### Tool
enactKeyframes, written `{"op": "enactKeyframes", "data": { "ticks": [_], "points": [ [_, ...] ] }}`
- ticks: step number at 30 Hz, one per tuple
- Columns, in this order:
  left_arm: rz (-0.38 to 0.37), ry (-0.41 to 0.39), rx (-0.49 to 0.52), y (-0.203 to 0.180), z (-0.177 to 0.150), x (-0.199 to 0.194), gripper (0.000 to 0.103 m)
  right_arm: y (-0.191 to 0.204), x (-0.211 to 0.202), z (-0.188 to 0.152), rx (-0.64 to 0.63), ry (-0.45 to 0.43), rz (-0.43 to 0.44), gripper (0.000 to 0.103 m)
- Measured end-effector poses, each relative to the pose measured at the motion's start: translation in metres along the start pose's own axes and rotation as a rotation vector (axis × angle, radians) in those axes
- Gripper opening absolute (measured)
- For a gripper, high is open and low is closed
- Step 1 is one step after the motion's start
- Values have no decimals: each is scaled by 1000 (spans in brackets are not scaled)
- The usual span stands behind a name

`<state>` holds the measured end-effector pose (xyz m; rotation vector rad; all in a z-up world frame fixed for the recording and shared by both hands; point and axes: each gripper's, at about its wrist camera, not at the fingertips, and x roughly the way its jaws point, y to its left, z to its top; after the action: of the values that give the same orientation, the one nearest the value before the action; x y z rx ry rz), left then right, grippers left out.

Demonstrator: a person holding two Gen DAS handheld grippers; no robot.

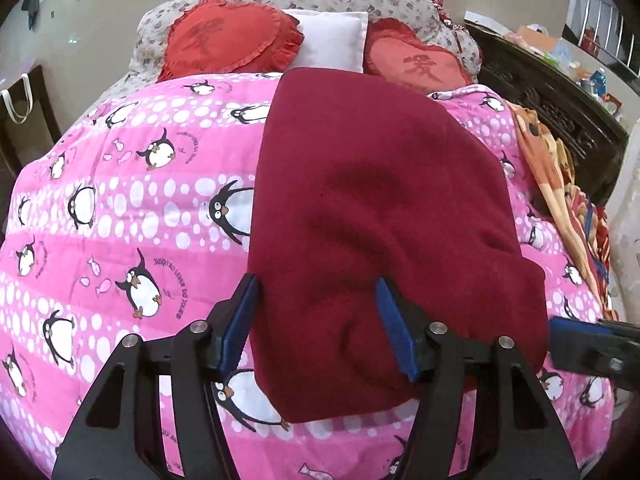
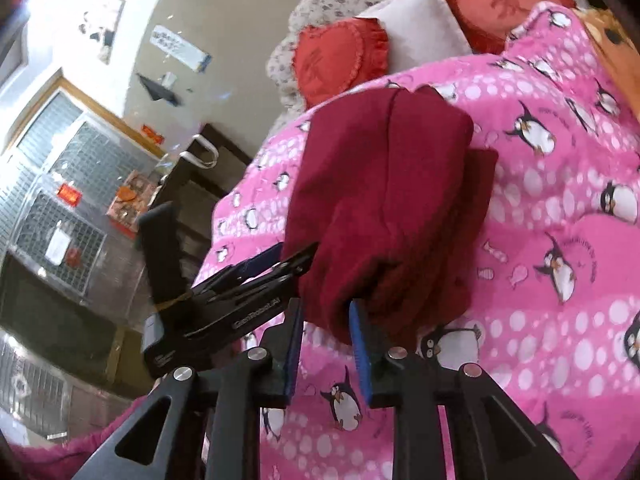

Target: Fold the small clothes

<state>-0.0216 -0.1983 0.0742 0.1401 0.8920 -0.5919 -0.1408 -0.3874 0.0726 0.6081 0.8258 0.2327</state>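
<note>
Maroon garment (image 1: 380,216) between left fingers (image 1: 394,328)

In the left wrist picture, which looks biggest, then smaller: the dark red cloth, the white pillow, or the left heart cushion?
1. Dark red fleece cloth, though it lies nearest the camera.
2. Left red frilled heart-shaped cushion.
3. White square pillow, partly hidden behind the cushions.
</note>
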Motion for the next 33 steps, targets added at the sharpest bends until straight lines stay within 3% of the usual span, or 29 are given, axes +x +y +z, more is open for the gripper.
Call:
{"op": "enactKeyframes", "data": {
  "ticks": [2, 3, 4, 7, 10, 16, 19, 20, 21, 22, 27, 30, 31, 33],
  "points": [
    [-15, -3, -8, 2, -2, 0, 61, -4, 9, 0, 14, -8, -43, 21],
    [-19, -3, -6, 2, -2, -1, 61, -9, 7, -3, 31, -23, -54, 11],
    [-21, -2, -3, 2, -3, -1, 61, -11, 3, -6, 38, -36, -55, 7],
    [-41, 8, -2, 4, -3, -1, 65, -15, -9, -12, 13, -68, -152, 6],
    [-53, 24, -6, 4, -4, 2, 66, -27, 9, -12, 17, -20, -224, 3],
    [-53, 23, -9, 5, -4, 1, 66, -10, -9, -10, -12, -62, -235, 3],
    [-63, 36, -17, 8, -1, 1, 66, 6, -28, -4, -51, -141, -280, 9],
    [-63, 39, -17, 8, 0, 0, 66, 8, -32, -2, -54, -164, -275, 20],
    [-61, 39, -15, 7, 1, -1, 66, 10, -33, 0, -53, -177, -274, 42],
    [-60, 38, -12, 7, 1, -2, 66, 11, -31, 3, -55, -187, -276, 51],
    [-52, 38, 19, 2, 4, 0, 66, 14, -1, 20, -110, -164, -298, 54],
    [-69, 50, 10, 4, 6, 3, 66, -3, 28, 25, -115, -114, -403, 54],
    [-93, 63, 6, 7, 9, 2, 66, -14, 35, 25, -97, -95, -405, 54],
    [-136, 63, -9, 14, 14, -1, 66, -34, 32, 24, -13, -100, -324, 60]
  ]
}}
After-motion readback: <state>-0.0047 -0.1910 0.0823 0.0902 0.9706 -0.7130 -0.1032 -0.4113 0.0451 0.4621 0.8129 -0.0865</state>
